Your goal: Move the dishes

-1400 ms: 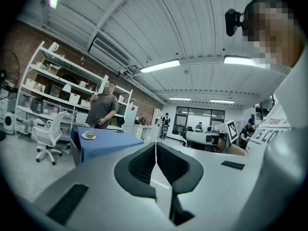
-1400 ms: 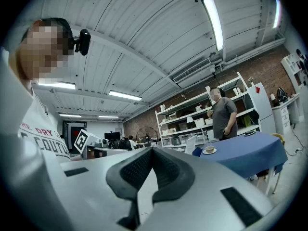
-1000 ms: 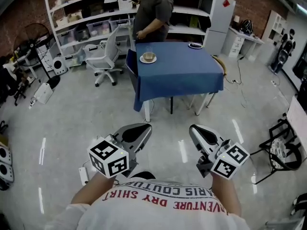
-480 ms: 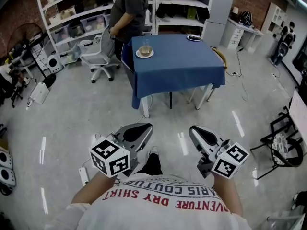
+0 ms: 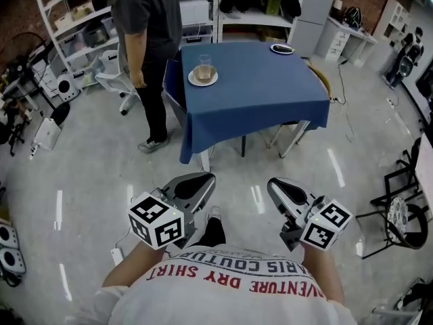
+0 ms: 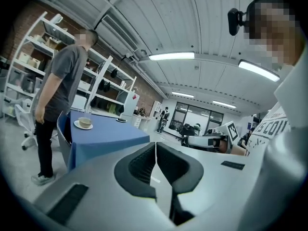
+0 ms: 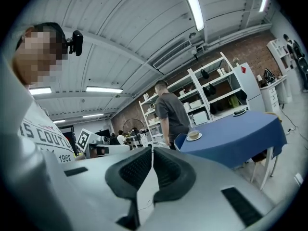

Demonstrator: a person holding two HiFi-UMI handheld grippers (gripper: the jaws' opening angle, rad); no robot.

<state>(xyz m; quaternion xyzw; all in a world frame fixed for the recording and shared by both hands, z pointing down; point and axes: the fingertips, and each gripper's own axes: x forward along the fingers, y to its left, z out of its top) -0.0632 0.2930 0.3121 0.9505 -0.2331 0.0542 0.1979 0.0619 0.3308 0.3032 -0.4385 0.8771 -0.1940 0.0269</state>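
Fingers of the left gripper and right gripper were pressed together, empty, well apart from the blue-clothed counter, where a cup sat on its saucer near a corner.

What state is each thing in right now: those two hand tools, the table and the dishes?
Left tool: shut, empty.
Right tool: shut, empty.
Table: standing, draped in blue.
Cup: upright on its saucer, at the table's corner.
Dark dish: lying on the far corner.
Person: standing beside the table.
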